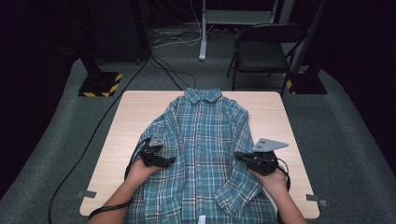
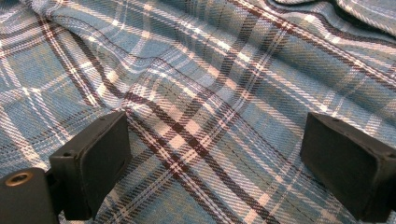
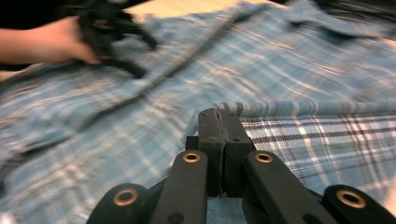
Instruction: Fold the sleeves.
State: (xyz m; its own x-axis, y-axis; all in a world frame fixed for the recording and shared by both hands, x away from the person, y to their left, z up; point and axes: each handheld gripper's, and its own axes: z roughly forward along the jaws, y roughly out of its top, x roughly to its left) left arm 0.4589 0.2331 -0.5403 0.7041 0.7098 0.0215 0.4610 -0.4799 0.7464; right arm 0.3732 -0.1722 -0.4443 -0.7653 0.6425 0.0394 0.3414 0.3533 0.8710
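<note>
A pale wooden table (image 1: 135, 116) carries a blue-green plaid shirt (image 1: 205, 140), which lies front-up and buttoned down the middle of the tabletop, collar at the table's far edge and hem running off the near edge toward the person. The shirt's sleeve (image 1: 240, 184) on the right gripper's side is folded inward over the shirt's body, its cuff near the hem. The right gripper (image 1: 246, 158) sits at that folded sleeve's upper edge, and in the right gripper view its jaws are pressed together with a fold of the plaid cloth (image 3: 289, 109) pinched at their tips (that view is blurred apart from the jaws). The left gripper (image 1: 169, 161) rests on the opposite half of the shirt, just inside its side edge, held by the left hand (image 1: 140, 171); in the left gripper view its jaws stand spread wide above flat plaid fabric, with nothing caught between them.
</note>
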